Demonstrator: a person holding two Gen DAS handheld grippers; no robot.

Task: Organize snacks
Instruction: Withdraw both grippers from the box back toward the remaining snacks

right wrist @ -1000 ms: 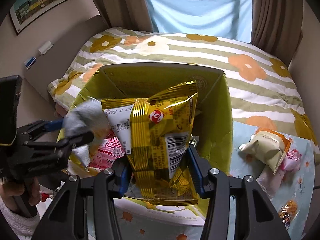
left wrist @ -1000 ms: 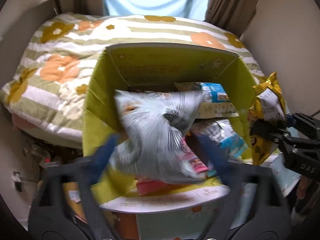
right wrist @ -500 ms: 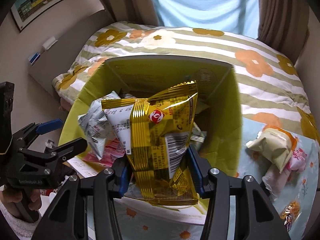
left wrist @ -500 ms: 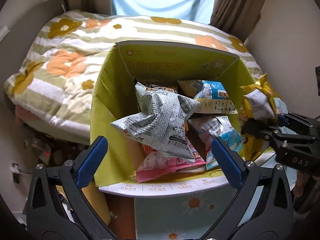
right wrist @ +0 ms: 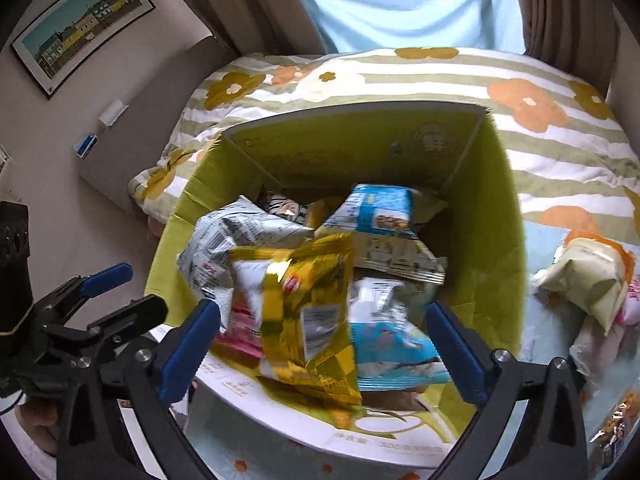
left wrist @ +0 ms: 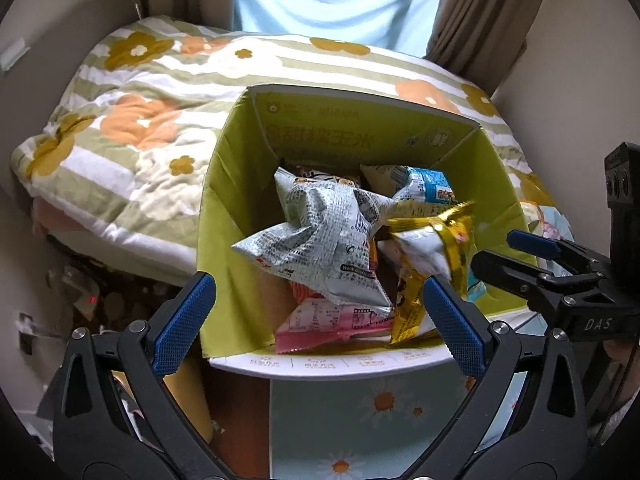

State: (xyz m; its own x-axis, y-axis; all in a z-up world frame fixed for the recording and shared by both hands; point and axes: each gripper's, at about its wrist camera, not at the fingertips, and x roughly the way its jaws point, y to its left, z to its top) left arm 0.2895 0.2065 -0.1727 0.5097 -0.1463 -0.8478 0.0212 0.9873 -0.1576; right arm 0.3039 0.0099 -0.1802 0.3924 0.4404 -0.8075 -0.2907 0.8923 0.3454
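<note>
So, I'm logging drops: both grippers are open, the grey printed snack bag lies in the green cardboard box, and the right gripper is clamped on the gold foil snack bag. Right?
Not quite. The right gripper is not clamped on the gold foil snack bag: the right wrist view shows its blue pads spread wide, the blurred bag loose between them over the green cardboard box. The left gripper is open too, and the grey printed snack bag lies in the box.

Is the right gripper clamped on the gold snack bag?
No, the right gripper is wide open, and the gold snack bag sits loose over the yellow-green box.

"DAS" shows on the right hand-held gripper [left wrist: 532, 254]; snack print unreadable.
</note>
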